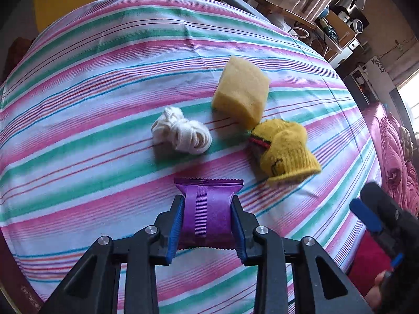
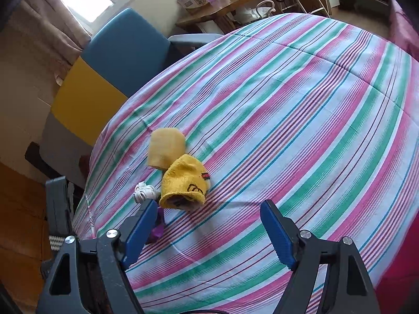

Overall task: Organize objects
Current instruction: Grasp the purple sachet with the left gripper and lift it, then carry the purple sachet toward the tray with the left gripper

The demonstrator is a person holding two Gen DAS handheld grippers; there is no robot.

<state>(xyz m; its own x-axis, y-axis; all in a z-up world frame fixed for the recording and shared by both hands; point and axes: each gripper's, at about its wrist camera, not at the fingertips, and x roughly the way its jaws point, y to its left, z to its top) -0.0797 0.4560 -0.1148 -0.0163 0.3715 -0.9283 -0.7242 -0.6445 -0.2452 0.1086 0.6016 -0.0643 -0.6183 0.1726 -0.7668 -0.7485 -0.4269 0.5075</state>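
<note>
My left gripper (image 1: 208,201) is shut on a purple snack packet (image 1: 207,222), its blue pads pressing on both sides, low over the striped cloth (image 1: 91,91). Beyond it lie a white cord bundle (image 1: 183,133), a yellow sponge block (image 1: 241,91) and a yellow knitted sock (image 1: 285,151), close together, the sock touching the sponge. In the right wrist view, my right gripper (image 2: 209,206) stands open and holds nothing, just short of the sock (image 2: 183,180). The sponge (image 2: 165,147) and cord (image 2: 144,192) are behind the sock. A bit of the packet (image 2: 158,229) shows past the left finger.
The striped cloth (image 2: 288,104) covers a rounded table with wide bare room to the right of the objects. A blue and yellow chair (image 2: 125,52) stands at the far edge. A wooden desk (image 2: 230,5) with boxes is behind, and pink bedding (image 1: 392,157) lies to the right.
</note>
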